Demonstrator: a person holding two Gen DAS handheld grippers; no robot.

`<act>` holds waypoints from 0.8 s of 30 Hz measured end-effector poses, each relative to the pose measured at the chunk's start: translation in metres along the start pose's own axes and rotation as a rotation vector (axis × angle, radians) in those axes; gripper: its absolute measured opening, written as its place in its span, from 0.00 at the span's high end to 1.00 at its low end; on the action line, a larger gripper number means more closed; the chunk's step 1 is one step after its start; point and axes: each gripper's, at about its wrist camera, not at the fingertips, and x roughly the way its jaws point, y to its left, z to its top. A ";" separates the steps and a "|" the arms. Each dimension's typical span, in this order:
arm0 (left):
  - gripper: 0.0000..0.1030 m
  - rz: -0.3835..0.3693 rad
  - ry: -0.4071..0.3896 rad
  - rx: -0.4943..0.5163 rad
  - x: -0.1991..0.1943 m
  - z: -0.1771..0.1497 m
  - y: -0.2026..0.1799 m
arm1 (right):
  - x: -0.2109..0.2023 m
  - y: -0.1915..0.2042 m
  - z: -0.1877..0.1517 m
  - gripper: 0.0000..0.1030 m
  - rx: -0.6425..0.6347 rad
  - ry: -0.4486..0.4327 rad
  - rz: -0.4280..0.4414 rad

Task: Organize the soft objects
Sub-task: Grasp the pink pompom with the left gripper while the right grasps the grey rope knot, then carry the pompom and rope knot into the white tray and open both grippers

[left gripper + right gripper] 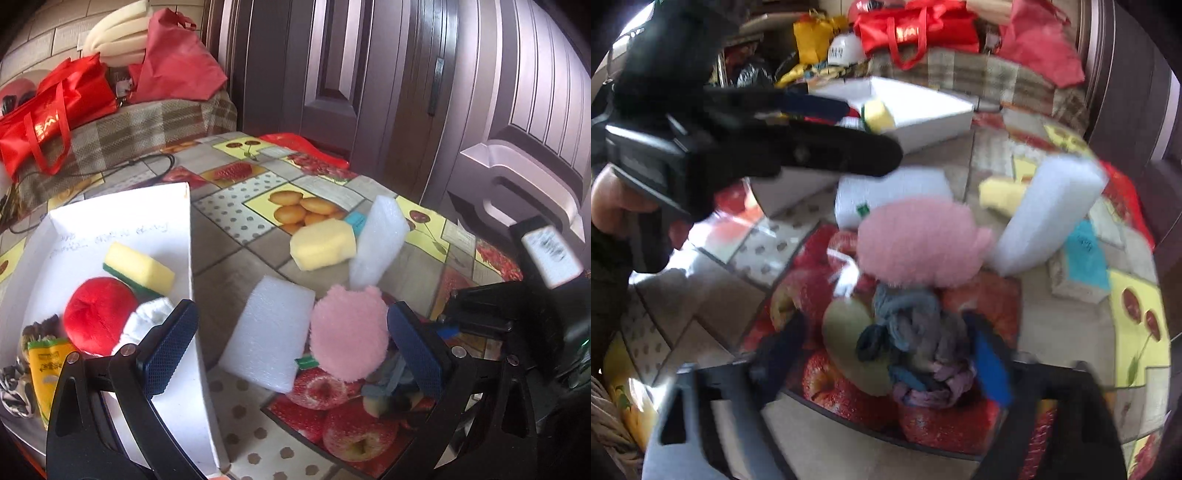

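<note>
A white box (184, 236) at the left holds a yellow-green sponge (138, 267), a red plush (98, 314) and a white sock (142, 321). My left gripper (291, 350) is open and hangs over the box's right wall, a flat white foam block (266, 336) and a pink plush (349, 328), touching none of them. In the blurred right wrist view my right gripper (886, 360) stands open around a blue-grey and purple cloth bundle (916, 350). Its left finger is clear of the cloth. An upright foam block (376, 243) leans by a yellow sponge (323, 243).
The table wears a fruit-print cloth (258, 206). Red bags (55, 110) and cream foam pieces lie on a plaid-covered surface behind it, with a black cable (147, 166) in front. Dark doors (369, 74) stand at the back right. A teal card (1084, 254) lies near the upright foam.
</note>
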 end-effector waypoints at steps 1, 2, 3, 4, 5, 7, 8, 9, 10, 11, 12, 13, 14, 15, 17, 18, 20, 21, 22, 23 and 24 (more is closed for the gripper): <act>0.01 -0.001 0.002 0.009 0.000 -0.001 -0.002 | 0.001 0.000 0.003 0.71 0.004 -0.001 0.007; 0.06 -0.005 0.002 0.020 0.001 -0.002 -0.005 | 0.002 -0.002 0.006 0.76 0.007 0.000 0.012; 0.11 -0.014 0.006 0.036 0.001 -0.002 -0.010 | 0.001 -0.003 0.006 0.77 0.010 -0.002 0.014; 0.13 -0.020 0.009 0.047 0.003 -0.003 -0.012 | 0.000 -0.009 0.004 0.79 0.024 -0.008 0.012; 0.21 -0.028 0.012 0.060 0.004 -0.004 -0.016 | -0.003 -0.013 0.002 0.80 0.048 -0.022 -0.001; 0.34 -0.044 0.040 0.096 0.012 -0.007 -0.025 | -0.015 -0.035 -0.005 0.80 0.154 -0.076 -0.036; 0.35 -0.042 0.056 0.109 0.017 -0.008 -0.029 | -0.020 -0.046 -0.007 0.80 0.210 -0.104 -0.048; 0.35 -0.034 0.069 0.123 0.022 -0.009 -0.034 | -0.025 -0.058 -0.008 0.80 0.276 -0.136 -0.056; 0.35 -0.023 0.085 0.135 0.029 -0.010 -0.039 | -0.026 -0.079 -0.008 0.79 0.361 -0.167 -0.048; 0.35 -0.015 0.097 0.145 0.034 -0.011 -0.044 | -0.026 -0.088 -0.007 0.79 0.413 -0.183 -0.038; 0.35 -0.007 0.104 0.154 0.038 -0.012 -0.047 | -0.022 -0.097 -0.005 0.79 0.456 -0.196 -0.023; 0.35 0.006 0.111 0.165 0.042 -0.013 -0.051 | -0.019 -0.102 -0.003 0.79 0.481 -0.207 -0.006; 0.35 0.036 0.117 0.182 0.047 -0.014 -0.056 | -0.017 -0.103 -0.002 0.79 0.496 -0.217 0.009; 0.35 0.064 0.128 0.201 0.052 -0.015 -0.060 | -0.013 -0.104 0.001 0.79 0.501 -0.220 0.014; 0.40 0.078 0.137 0.238 0.057 -0.020 -0.066 | -0.004 -0.103 0.010 0.79 0.503 -0.223 0.019; 0.50 0.081 0.139 0.257 0.057 -0.021 -0.069 | -0.002 -0.103 0.014 0.79 0.503 -0.225 0.020; 0.51 0.060 0.133 0.242 0.054 -0.021 -0.067 | 0.002 -0.102 0.020 0.79 0.504 -0.230 0.019; 0.52 0.049 0.125 0.224 0.052 -0.021 -0.064 | 0.002 -0.107 0.018 0.79 0.506 -0.233 0.020; 0.52 0.048 0.114 0.216 0.050 -0.021 -0.063 | 0.003 -0.108 0.020 0.79 0.507 -0.237 0.019; 0.52 0.050 0.100 0.211 0.047 -0.020 -0.062 | -0.002 -0.109 0.020 0.79 0.505 -0.243 0.018; 0.52 0.050 0.085 0.204 0.043 -0.018 -0.061 | -0.004 -0.105 0.019 0.79 0.502 -0.249 0.012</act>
